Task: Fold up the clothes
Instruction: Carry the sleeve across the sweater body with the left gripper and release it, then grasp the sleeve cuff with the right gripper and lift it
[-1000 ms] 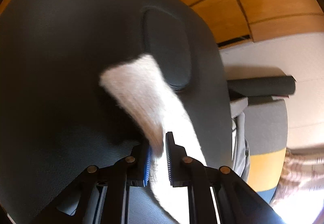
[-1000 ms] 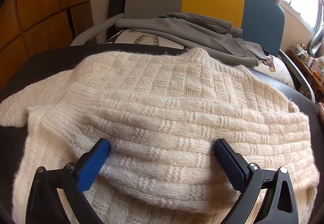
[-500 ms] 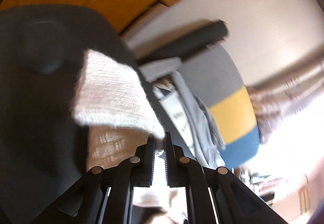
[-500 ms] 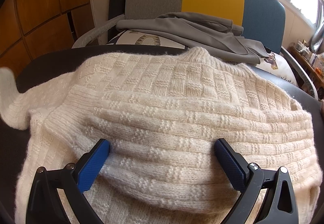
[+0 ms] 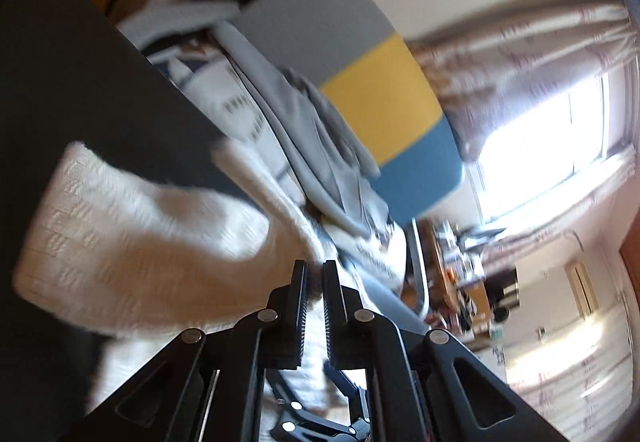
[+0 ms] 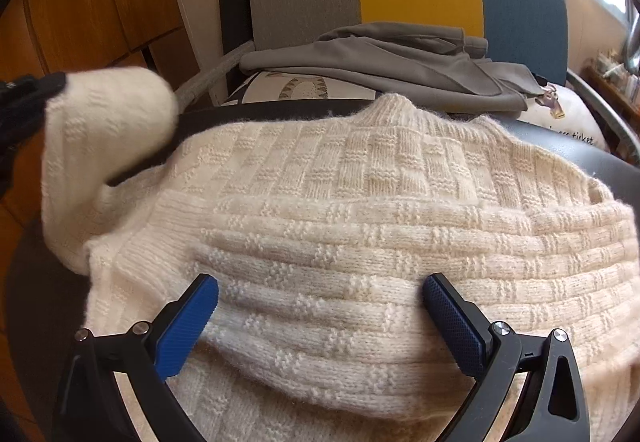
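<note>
Left hand-held gripper (image 5: 314, 274), clamped on sweater (image 6: 360, 226) sleeve (image 6: 108, 130), has lifted it off bench (image 6: 568, 146) toward sweater body—sleeve fold underway; right hand-held gripper (image 6: 320, 306) spread open over sweater.

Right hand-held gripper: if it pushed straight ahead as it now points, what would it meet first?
Most likely the cream knit sweater: the right hand-held gripper is open with its fingers astride a raised fold. Whether they already touch it is unclear.
</note>
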`<state>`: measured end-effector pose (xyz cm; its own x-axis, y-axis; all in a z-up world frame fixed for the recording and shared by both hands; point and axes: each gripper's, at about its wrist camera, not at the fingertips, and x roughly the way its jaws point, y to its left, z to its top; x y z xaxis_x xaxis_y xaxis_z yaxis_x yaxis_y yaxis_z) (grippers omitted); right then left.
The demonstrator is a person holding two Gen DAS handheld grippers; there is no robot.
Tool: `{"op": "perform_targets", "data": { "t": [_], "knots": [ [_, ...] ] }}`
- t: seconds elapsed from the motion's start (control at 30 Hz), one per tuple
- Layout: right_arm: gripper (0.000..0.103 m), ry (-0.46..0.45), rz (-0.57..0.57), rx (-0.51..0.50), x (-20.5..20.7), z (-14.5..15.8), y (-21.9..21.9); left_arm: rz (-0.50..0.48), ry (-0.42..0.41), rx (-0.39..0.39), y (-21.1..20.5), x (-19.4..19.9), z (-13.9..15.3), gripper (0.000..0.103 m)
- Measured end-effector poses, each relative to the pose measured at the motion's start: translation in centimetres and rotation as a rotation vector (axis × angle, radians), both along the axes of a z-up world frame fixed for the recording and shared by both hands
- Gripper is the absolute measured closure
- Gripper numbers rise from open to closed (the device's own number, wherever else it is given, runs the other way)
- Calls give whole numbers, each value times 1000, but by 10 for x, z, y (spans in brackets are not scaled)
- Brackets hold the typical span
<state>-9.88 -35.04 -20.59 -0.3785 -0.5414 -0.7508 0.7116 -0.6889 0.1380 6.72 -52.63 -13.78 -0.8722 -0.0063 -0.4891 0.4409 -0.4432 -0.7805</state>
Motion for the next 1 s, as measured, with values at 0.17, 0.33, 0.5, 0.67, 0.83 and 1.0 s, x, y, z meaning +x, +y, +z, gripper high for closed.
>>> {"op": "perform_targets", "data": {
  "t": [0.17, 0.33, 0.5, 0.67, 0.83, 1.0],
  "knots": [
    [0, 27, -5, 5, 2, 10, 16, -143, -40, -16, 42, -49, -8, 103],
    [0, 14, -83, 15, -6, 11, 63, -232, -111, -44, 74, -76, -25, 103],
    [0, -8, -102, -30, -10, 14, 100, -172, -147, -125, 87, -49, -29, 94],
    [0, -137, -71, -185, -12, 22, 122, -86, -234, -313, 98, 27, -37, 87],
    [7, -489, -14, -494, -16, 21, 122, -32, -355, -400, 91, 74, -62, 87],
    [39, -685, -59, -566, -12, 3, 94, -20, -372, -425, 81, 87, -69, 83]
  ]
}}
